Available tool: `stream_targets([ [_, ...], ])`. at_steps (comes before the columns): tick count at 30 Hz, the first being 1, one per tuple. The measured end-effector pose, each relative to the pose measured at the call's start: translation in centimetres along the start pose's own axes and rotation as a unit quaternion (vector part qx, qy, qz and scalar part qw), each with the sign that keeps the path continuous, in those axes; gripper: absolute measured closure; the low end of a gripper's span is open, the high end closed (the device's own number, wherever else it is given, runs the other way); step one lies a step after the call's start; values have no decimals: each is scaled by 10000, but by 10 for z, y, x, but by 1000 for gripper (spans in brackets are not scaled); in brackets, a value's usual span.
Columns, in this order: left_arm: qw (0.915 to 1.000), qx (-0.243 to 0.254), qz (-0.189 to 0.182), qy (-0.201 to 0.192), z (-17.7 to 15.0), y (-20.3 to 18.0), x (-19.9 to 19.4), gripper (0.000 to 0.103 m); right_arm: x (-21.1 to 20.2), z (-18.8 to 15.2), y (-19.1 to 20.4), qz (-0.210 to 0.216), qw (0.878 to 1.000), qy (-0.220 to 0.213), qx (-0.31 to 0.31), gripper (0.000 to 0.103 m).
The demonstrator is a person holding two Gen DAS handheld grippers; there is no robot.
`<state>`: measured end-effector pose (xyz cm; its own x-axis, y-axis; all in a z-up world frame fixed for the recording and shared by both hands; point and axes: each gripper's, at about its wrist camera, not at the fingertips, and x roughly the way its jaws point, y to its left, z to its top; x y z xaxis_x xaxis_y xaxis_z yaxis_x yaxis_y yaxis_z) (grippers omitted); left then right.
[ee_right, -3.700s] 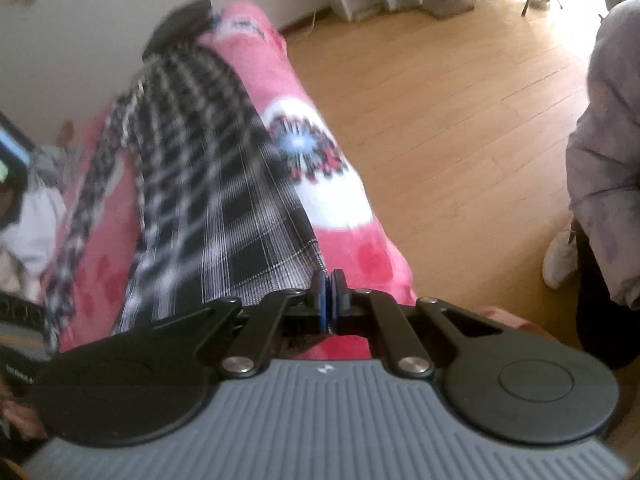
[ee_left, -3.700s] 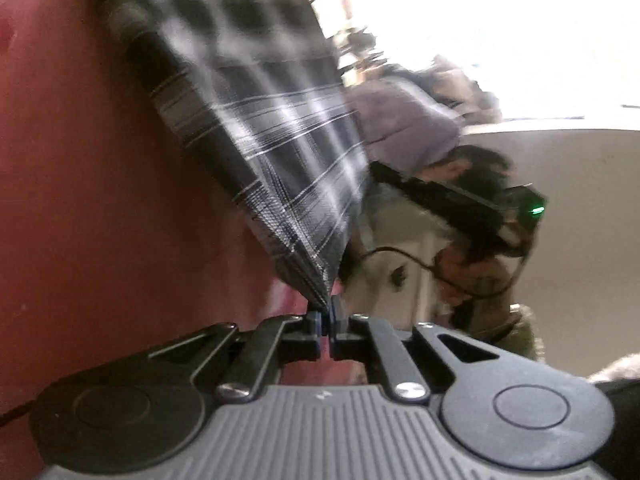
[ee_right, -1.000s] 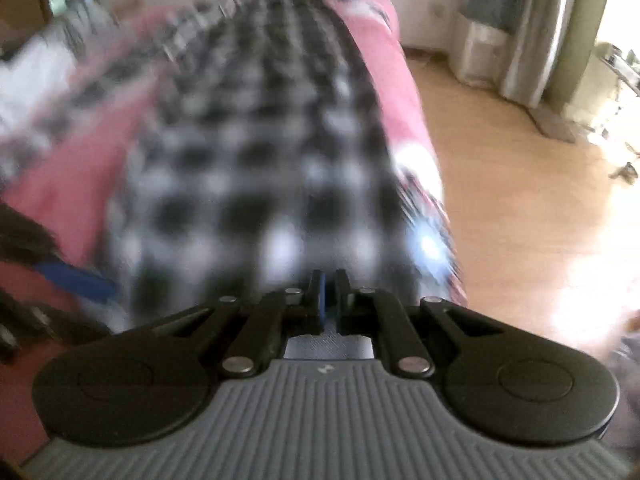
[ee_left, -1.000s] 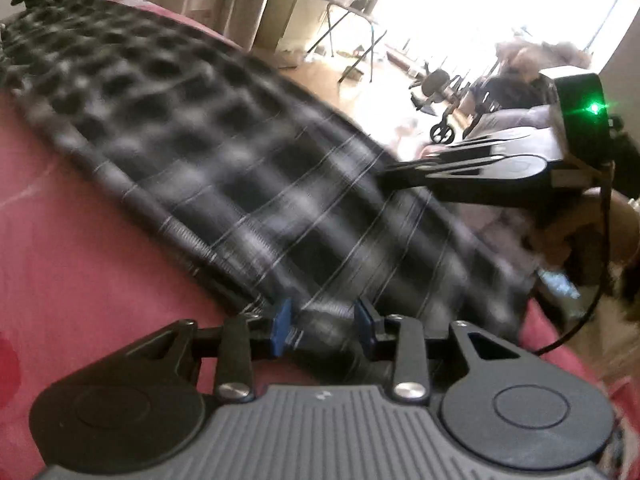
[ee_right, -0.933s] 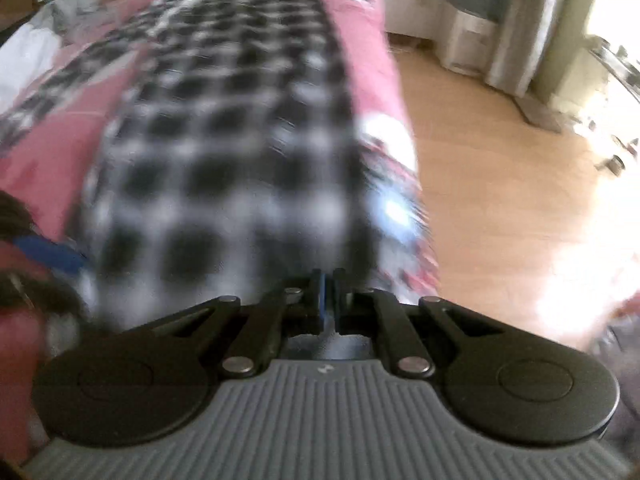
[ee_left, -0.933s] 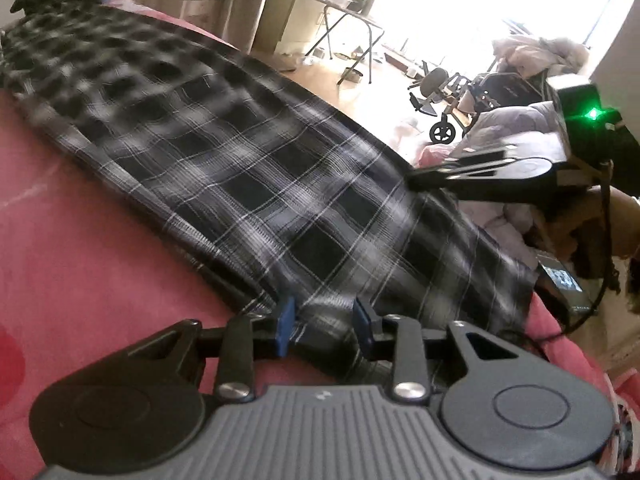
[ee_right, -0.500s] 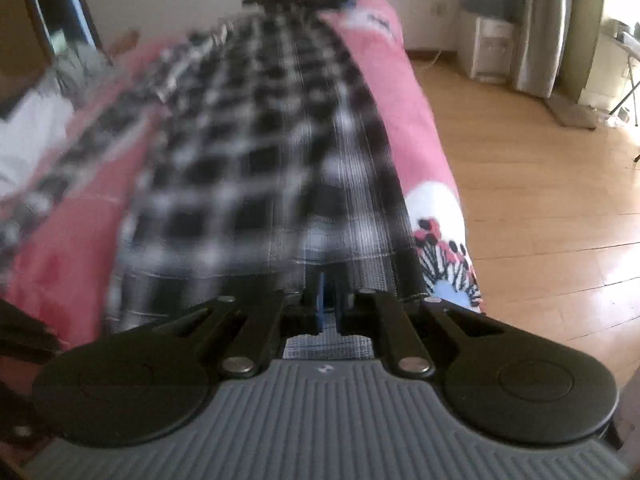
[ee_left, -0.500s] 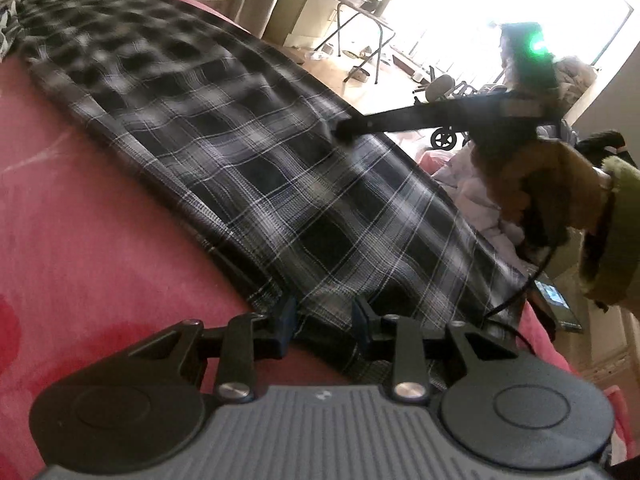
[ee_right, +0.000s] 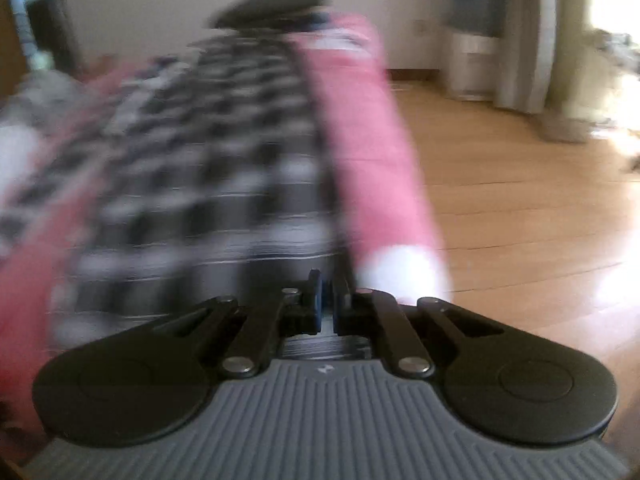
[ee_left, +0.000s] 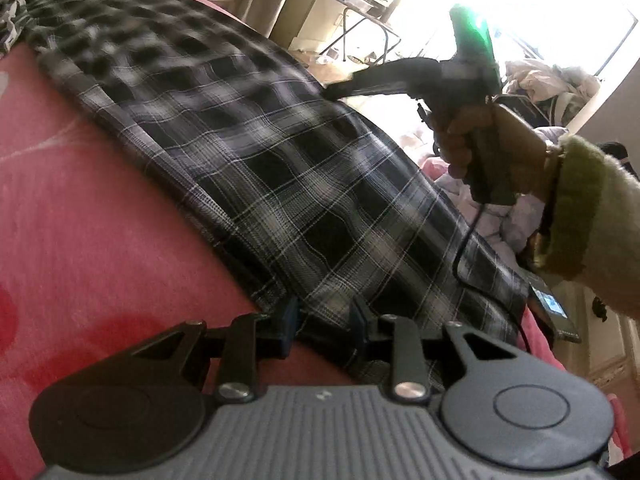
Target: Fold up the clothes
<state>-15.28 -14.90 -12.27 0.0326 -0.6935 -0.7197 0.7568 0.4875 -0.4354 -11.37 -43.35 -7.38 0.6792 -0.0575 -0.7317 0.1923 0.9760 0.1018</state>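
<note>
A black-and-white plaid garment (ee_left: 280, 168) lies stretched along the pink bed cover (ee_left: 80, 220). My left gripper (ee_left: 323, 316) is open at its near hem, with the cloth lying loose between the fingers. A hand in a green sleeve (ee_left: 576, 216) holds my right gripper (ee_left: 340, 89) over the garment's far edge, about halfway along. In the blurred right wrist view, my right gripper (ee_right: 326, 300) has its fingers pressed almost together. A sharp strip of the plaid garment (ee_right: 208, 200) shows just behind them, so they look shut on its edge.
A dark cushion (ee_right: 272, 4) sits at the far end of the bed. Wooden floor (ee_right: 520, 208) runs along the bed's right side. A heap of laundry (ee_left: 548, 80) and a folding table (ee_left: 360, 12) stand by the bright window. A phone (ee_left: 550, 308) lies near the garment's corner.
The left gripper went from shut on the hem to open, and the garment now lies flat. The right gripper has travelled along the far edge toward the middle of the bed.
</note>
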Motion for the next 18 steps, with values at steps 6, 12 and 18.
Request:
stream_targets([
  [6,9998,-108,-140,17,0,9,1,73,-47,-13,-27,-13,9994,-154,300,95],
  [12,9999,-23,-118,29,0,5,0,73,-80,-63,-15,931,9915,813,-418,96],
  [18,9999,73,-87,41,1,1,-1,73,-144,-100,-62,-400,9943,992,11,93],
])
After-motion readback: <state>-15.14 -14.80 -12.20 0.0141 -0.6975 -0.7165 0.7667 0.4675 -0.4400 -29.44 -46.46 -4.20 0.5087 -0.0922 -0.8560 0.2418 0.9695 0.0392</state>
